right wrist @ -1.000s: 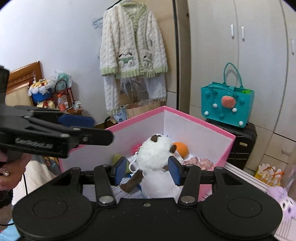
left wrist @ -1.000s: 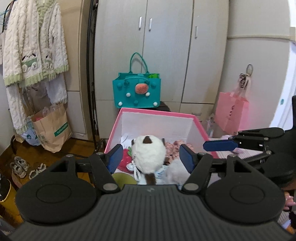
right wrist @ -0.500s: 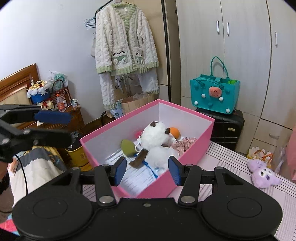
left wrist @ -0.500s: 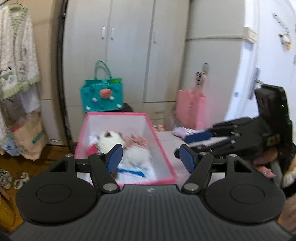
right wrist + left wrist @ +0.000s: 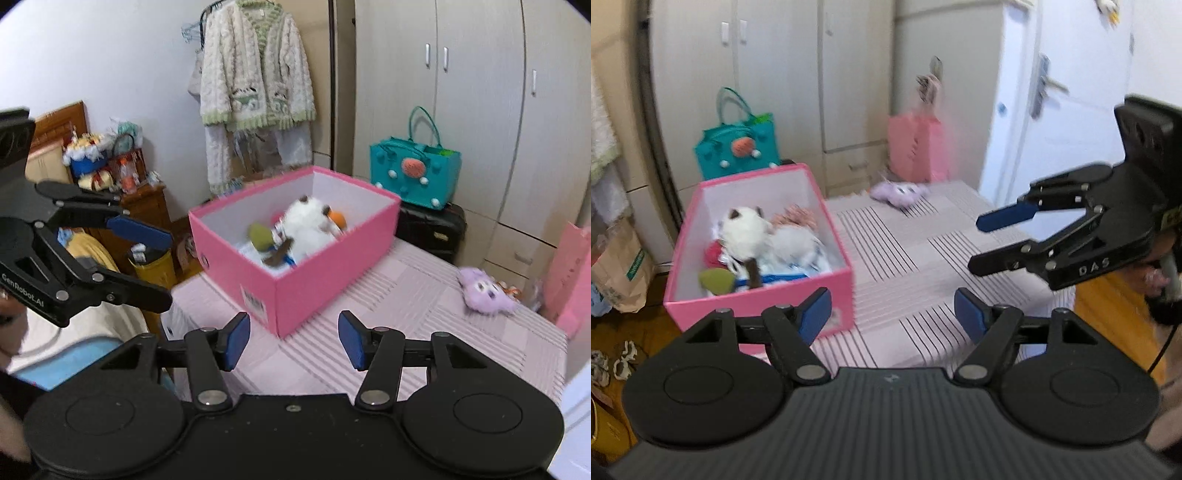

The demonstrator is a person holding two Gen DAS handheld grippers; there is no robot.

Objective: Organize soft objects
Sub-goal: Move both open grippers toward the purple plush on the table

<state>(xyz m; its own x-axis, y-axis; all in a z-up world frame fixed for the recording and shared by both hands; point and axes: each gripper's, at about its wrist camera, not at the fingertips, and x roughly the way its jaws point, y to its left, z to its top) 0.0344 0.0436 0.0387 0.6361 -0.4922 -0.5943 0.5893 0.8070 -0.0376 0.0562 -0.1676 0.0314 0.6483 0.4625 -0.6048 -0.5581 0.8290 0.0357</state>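
Observation:
A pink box (image 5: 757, 301) (image 5: 314, 291) stands on the striped pink table (image 5: 916, 266) (image 5: 424, 306). It holds a white plush (image 5: 746, 230) (image 5: 308, 225) and other soft toys. A purple plush (image 5: 899, 192) (image 5: 484, 291) lies on the table's far side, apart from the box. My left gripper (image 5: 892, 317) is open and empty, back from the box's near corner; it also shows in the right wrist view (image 5: 155, 266). My right gripper (image 5: 293, 339) is open and empty above the table; it also shows in the left wrist view (image 5: 982, 243).
A teal bag (image 5: 737, 151) (image 5: 415, 177) sits behind the box on a black case (image 5: 430, 232). A pink bag (image 5: 916, 147) hangs by the wardrobe. A white cardigan (image 5: 255, 88) hangs on a rack. A paper bag (image 5: 617, 269) stands on the floor at left.
Both grippers have pulled back from the box and away from the white plush, which stays in the box. The left view has swung right; the purple plush is now in view.

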